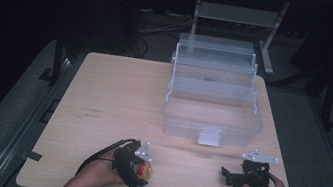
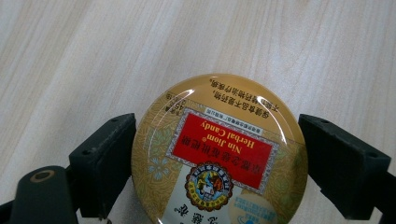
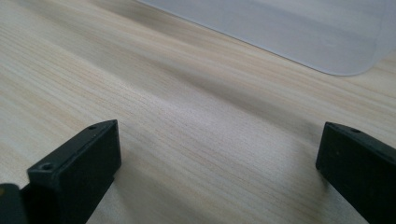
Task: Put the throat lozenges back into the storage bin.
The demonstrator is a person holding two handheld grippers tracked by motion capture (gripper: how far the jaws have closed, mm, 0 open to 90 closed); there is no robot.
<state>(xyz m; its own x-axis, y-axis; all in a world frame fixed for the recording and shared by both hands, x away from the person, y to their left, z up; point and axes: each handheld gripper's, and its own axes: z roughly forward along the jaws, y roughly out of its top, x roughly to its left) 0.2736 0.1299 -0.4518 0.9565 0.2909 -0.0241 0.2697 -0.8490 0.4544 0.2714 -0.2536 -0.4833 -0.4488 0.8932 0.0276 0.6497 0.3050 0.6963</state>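
A round golden candy tin [image 2: 219,154] with a red label sits between the jaws of my left gripper [image 2: 217,158], and both jaws press against its sides. In the high view the tin [image 1: 144,170] and the left gripper [image 1: 138,169] are low over the table's front left, with a hand behind them. My right gripper [image 1: 228,176] rests at the front right and points left. Its jaws [image 3: 219,154] stand wide apart over bare wood with nothing between them.
A clear plastic tiered box [image 1: 211,116] stands open at the back right of the wooden table [image 1: 113,95], its latch facing me. Its frosted base [image 3: 299,32] lies just beyond the right gripper. A black cable trails from the left gripper.
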